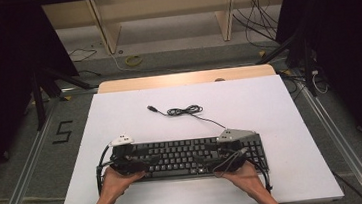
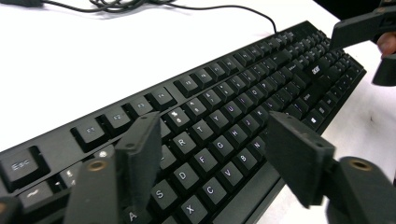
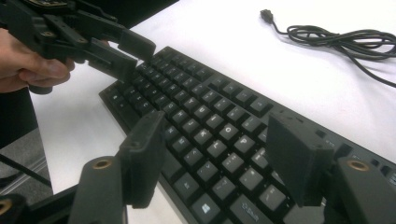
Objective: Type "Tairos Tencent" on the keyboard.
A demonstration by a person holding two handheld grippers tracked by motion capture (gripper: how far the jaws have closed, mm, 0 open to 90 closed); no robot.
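Two grippers' jaws open over keyboard (image 1: 184,157) ends, bare table (image 1: 269,103) beyond.

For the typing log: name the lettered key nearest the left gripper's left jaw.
The A key of the black plastic keyboard; S and D lie farther right.

Keyboard: black full-size keyboard (image 1: 194,156) on white table top (image 1: 270,108), near front edge.
Cable: black coiled cable (image 1: 185,110) behind keyboard.
Grippers: left gripper (image 1: 145,164) over keyboard's left end; right gripper (image 1: 210,162) over right.
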